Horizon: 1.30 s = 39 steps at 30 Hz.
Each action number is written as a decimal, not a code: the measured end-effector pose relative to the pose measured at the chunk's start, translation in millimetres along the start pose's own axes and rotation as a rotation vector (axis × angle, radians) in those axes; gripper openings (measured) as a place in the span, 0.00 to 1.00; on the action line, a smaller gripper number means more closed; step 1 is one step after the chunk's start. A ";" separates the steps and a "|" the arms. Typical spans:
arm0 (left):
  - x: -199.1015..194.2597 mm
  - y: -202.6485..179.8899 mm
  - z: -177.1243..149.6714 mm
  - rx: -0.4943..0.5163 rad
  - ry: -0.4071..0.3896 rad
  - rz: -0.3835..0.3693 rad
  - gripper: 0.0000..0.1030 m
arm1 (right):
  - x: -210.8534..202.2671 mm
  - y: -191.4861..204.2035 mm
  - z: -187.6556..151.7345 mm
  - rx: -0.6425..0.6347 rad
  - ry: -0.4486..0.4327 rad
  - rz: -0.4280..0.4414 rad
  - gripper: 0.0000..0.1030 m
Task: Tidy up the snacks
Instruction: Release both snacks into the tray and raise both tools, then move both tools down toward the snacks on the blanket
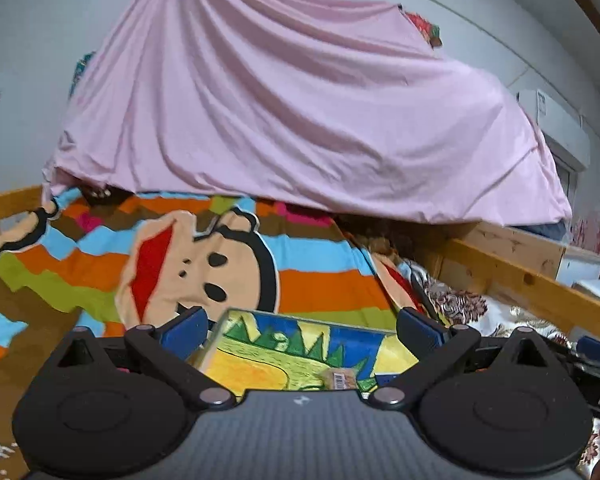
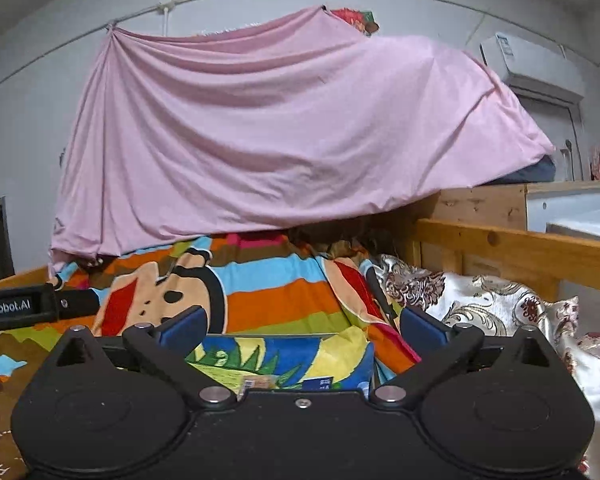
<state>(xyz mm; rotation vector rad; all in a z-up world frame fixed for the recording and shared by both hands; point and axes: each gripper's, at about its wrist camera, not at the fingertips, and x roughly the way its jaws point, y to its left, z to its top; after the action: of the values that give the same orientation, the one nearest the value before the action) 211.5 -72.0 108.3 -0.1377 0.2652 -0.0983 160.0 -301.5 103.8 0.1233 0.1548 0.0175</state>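
Note:
A snack pack [image 1: 300, 356] printed in yellow, green and blue, with a barcode label, lies on the striped blanket just in front of my left gripper [image 1: 301, 314]. Its blue pads [image 1: 184, 330] stand wide apart at either side of the pack, and I see no pad pressing on it. The right wrist view shows the same pack [image 2: 284, 360] low between the spread pads [image 2: 422, 328] of my right gripper [image 2: 303, 312], which is also open. The pack's near part is hidden behind each gripper body. The left gripper's body [image 2: 20, 306] shows at the left edge.
A pink sheet [image 1: 300, 100] hangs like a tent over the far end of the bed. Below it lies a striped cartoon blanket [image 1: 204, 264]. A wooden bed rail [image 2: 520, 244] runs along the right, with floral satin bedding [image 2: 480, 304] beside it. An air conditioner [image 2: 532, 64] hangs on the wall.

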 end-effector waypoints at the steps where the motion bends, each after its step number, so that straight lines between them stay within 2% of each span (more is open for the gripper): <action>1: -7.5 3.6 1.8 0.000 -0.005 0.002 1.00 | -7.5 3.0 0.6 -0.002 -0.011 0.001 0.99; 11: -65.2 37.5 3.7 0.007 -0.004 0.031 1.00 | -71.9 26.6 -8.2 -0.025 -0.049 0.016 0.99; 23: -97.7 80.5 -34.3 0.034 0.097 0.044 1.00 | -119.6 65.4 -44.8 -0.081 0.053 0.075 0.99; 34: -111.1 100.6 -70.6 0.042 0.206 -0.059 1.00 | -137.4 108.1 -82.3 -0.234 0.185 0.153 0.99; 39: -109.5 98.6 -83.8 0.057 0.262 -0.105 1.00 | -134.4 108.6 -91.1 -0.239 0.249 0.153 0.99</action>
<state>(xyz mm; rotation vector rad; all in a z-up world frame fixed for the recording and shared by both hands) 91.7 27.5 41.4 -0.0816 0.5164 -0.2283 12.3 -186.4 48.5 -0.1066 0.3897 0.2034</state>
